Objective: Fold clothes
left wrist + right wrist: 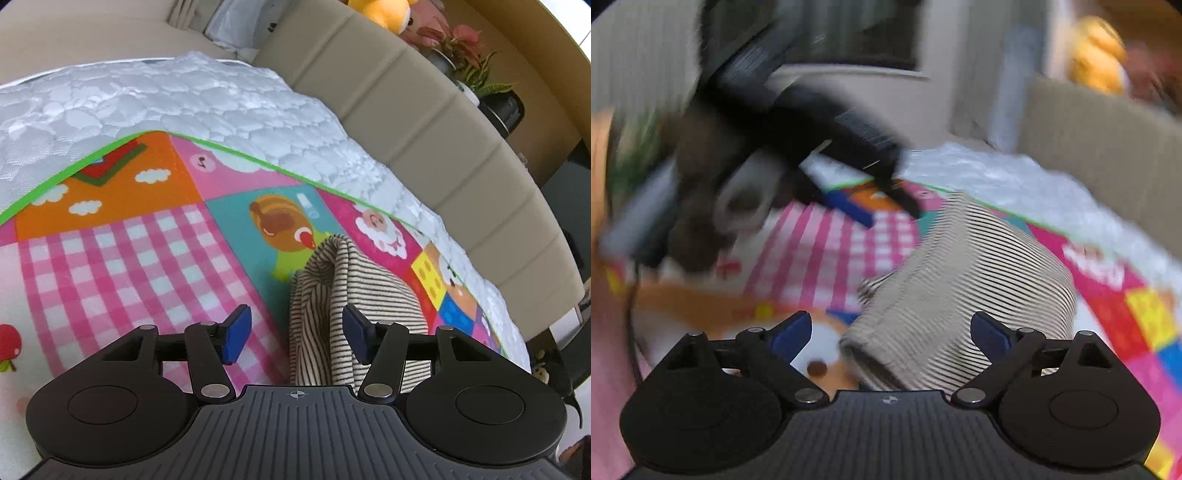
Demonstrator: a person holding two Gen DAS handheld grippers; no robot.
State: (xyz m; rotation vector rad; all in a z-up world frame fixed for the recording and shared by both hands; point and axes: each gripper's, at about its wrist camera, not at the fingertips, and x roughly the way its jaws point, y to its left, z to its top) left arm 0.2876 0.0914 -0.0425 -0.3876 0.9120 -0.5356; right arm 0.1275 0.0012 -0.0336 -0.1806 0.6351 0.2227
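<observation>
beneath me lies a white quilted mattress (192, 92), and spread over it is a bright children's play mat (122, 258) with a green edge, pink gingham squares, an orange panel with clouds, a teal panel and a sheep picture. a beige padded headboard (424, 122) curves along the far side of the bed, with a potted plant (461, 51) and a yellow plush toy (384, 11) behind it.

the striped garment (332, 306), cream with thin dark stripes, sits on the mat in a bunched, partly folded heap near the mat's headboard side. in my left wrist view it rises as a soft hump with a deep fold down its middle.

my left gripper (297, 332) hangs just above the near end of that heap with its jaws spread wide and nothing between them; the blue pad (236, 334) of 1 finger is over gingham, the other is in front of the striped cloth. whether that pad touches the fabric i cannot tell.

my right wrist view is heavily blurred. my right gripper (890, 332) also has its jaws wide apart and empty, with the striped garment (979, 280) directly ahead, its near rolled edge sitting between my 2 fingers' line of sight. i see the left gripper (849, 199) across the mat as a dark smear with a blue pad, held by a hand (701, 206) whose detail is lost to blur.
</observation>
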